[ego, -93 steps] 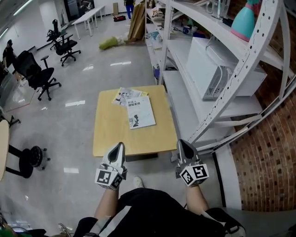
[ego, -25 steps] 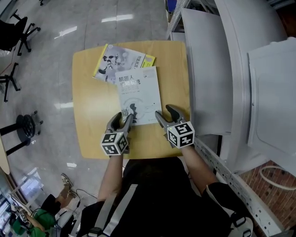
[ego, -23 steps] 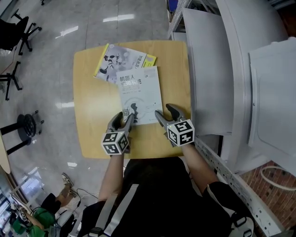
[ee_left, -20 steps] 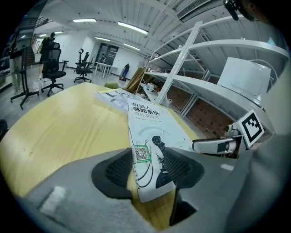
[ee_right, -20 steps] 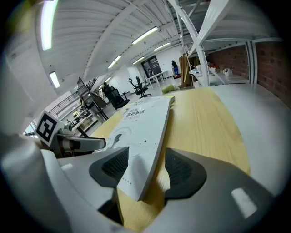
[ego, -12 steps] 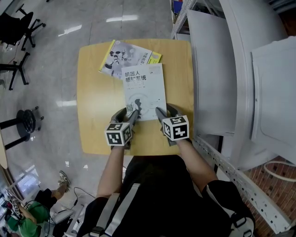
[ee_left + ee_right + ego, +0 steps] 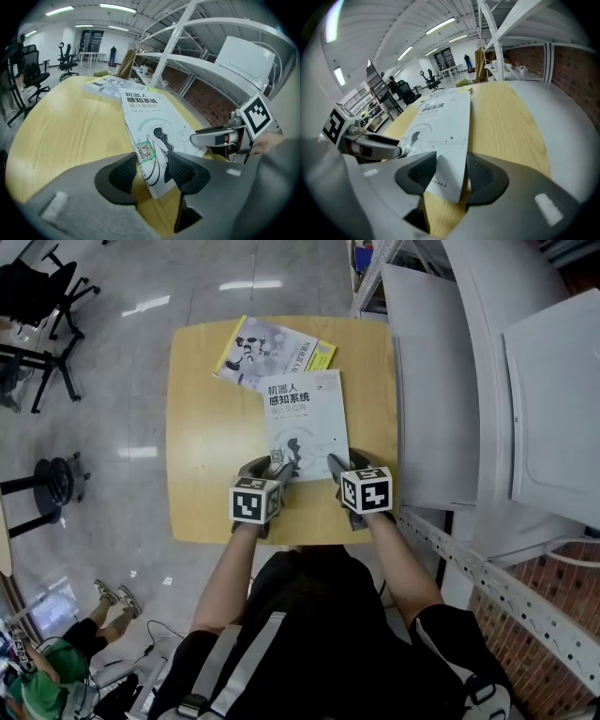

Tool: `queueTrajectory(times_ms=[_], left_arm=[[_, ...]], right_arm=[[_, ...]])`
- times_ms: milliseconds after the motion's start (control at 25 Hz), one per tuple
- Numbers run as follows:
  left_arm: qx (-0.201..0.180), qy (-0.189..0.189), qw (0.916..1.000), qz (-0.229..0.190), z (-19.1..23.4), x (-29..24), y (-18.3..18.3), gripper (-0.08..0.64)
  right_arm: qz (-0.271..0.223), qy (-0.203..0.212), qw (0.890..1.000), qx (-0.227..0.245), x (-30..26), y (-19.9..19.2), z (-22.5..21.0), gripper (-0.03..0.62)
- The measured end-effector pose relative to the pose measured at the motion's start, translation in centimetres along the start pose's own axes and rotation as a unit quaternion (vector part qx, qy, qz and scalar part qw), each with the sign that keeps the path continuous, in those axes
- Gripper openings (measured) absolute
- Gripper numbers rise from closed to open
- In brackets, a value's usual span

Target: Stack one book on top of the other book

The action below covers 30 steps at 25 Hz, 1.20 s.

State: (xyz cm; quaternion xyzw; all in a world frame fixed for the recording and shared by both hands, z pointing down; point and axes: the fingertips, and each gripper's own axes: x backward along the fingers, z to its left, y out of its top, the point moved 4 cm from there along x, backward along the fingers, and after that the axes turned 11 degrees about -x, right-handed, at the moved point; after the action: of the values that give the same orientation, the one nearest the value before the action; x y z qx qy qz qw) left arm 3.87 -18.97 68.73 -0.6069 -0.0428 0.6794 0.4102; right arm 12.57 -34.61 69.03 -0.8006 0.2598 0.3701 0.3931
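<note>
A white book [image 7: 305, 418] lies flat on the yellow table [image 7: 202, 456], its far end overlapping a yellow-and-grey book [image 7: 272, 348]. My left gripper [image 7: 284, 468] sits at the white book's near-left corner. In the left gripper view the jaws stand open [image 7: 152, 171] on either side of that corner [image 7: 150, 117], beside its QR sticker. My right gripper [image 7: 335, 465] is at the near-right corner. In the right gripper view its jaws [image 7: 451, 173] are open and straddle that corner [image 7: 440, 126], one finger over the cover.
A white metal shelving rack [image 7: 441, 381] runs close along the table's right side. Office chairs [image 7: 37, 296] and a stool [image 7: 52, 488] stand on the grey floor at the left. The person's body is against the table's near edge.
My left gripper has slid a little right and forward onto the white book's near-left corner. The right gripper has stayed at the near-right corner. Neither book has shifted on the table.
</note>
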Motion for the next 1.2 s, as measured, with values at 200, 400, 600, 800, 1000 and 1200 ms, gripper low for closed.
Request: queueTrajectory(times_ms=[200, 400, 600, 800, 1000, 1200], left_arm=[[-0.033, -0.009, 0.9992, 0.02, -1.0, 0.5, -0.8, 0.221], [-0.037, -0.024, 0.9986, 0.03, -1.8, 0.5, -2.1, 0.221], [-0.047, -0.026, 0.9981, 0.031, -2.8, 0.9, -2.9, 0.221], [-0.047, -0.046, 0.9971, 0.037, -4.0, 1.3, -3.9, 0.221], [-0.055, -0.06, 0.9957, 0.045, -5.3, 1.8, -5.1, 0.221], [-0.052, -0.087, 0.9929, 0.062, -7.0, 1.9, -6.3, 0.221]], right_arm=[[-0.002, -0.011, 1.0, -0.004, 1.1, -1.5, -0.2, 0.198], [0.005, -0.024, 1.0, -0.014, 1.4, -3.0, -0.5, 0.198], [0.003, -0.032, 0.999, -0.02, 2.3, -4.2, -0.6, 0.198], [0.01, -0.035, 0.999, -0.026, 3.3, -5.7, -0.9, 0.196], [0.012, -0.038, 0.999, -0.032, 4.5, -7.4, -1.2, 0.196], [0.013, -0.048, 0.997, -0.054, 5.6, -9.0, -1.7, 0.195]])
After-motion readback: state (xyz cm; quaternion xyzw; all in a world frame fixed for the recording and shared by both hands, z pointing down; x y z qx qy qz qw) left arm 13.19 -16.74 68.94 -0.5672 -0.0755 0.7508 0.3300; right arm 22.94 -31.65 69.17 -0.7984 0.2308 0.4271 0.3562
